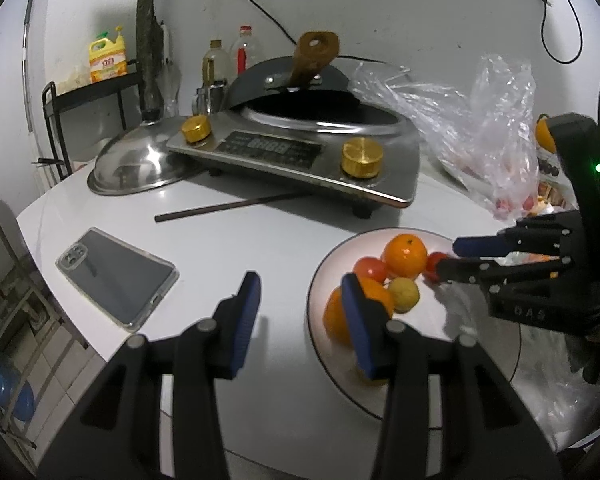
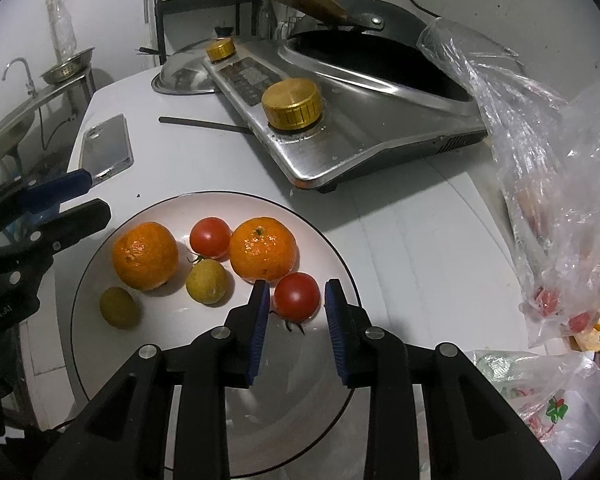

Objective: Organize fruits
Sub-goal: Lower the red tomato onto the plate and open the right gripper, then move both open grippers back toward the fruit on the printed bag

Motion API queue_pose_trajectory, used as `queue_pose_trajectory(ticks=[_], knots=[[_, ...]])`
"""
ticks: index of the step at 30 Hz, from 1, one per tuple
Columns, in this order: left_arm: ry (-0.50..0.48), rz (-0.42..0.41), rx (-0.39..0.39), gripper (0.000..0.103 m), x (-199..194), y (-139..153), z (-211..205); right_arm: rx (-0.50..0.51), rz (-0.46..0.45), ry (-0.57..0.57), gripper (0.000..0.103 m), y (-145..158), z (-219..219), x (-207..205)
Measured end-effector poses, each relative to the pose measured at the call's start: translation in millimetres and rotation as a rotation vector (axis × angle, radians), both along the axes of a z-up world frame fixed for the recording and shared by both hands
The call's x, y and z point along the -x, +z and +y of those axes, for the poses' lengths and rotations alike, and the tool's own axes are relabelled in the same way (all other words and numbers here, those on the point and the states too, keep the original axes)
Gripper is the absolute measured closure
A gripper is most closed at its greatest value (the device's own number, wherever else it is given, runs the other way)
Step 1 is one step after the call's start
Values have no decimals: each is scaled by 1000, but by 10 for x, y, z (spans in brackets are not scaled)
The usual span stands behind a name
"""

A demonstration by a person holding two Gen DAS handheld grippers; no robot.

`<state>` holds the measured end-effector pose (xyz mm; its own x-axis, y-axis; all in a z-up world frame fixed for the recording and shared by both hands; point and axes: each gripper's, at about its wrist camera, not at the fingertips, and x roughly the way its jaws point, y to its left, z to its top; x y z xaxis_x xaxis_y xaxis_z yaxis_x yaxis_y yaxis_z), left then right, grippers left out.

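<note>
A white plate (image 2: 196, 344) with a dark rim holds two oranges (image 2: 145, 255) (image 2: 263, 249), two red tomatoes and two small yellow-green fruits (image 2: 206, 281) (image 2: 119, 307). The nearer tomato (image 2: 297, 295) lies on the plate between the blue pads of my right gripper (image 2: 297, 286). A thin gap shows on each side of it, so the jaws are open. My left gripper (image 1: 300, 280) hangs open and empty over the table just left of the plate (image 1: 440, 344). Its right finger hides part of an orange (image 1: 334, 316).
An induction cooker (image 1: 300, 152) with gold knobs and a black wok stands behind the plate, a steel lid (image 1: 140, 164) to its left. A phone (image 1: 116, 280) and a dark chopstick (image 1: 228, 208) lie on the white table. Crumpled plastic bags (image 2: 560, 200) with more fruit fill the right side.
</note>
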<state>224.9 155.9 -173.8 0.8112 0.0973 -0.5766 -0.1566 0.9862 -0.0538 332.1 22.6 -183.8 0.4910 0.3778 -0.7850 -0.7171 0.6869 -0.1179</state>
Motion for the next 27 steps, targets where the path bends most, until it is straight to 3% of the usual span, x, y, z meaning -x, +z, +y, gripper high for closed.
queue_pose_trajectory(ticks=[9, 12, 27], knots=[[-9, -14, -16, 59, 102, 96, -102, -19, -11, -3, 72, 115, -94, 109], [-13, -22, -19, 47, 146, 133, -150, -27, -19, -4, 72, 169, -141, 164], [-47, -43, -33, 47, 338, 303, -490, -89, -53, -32, 72, 409, -509, 431]])
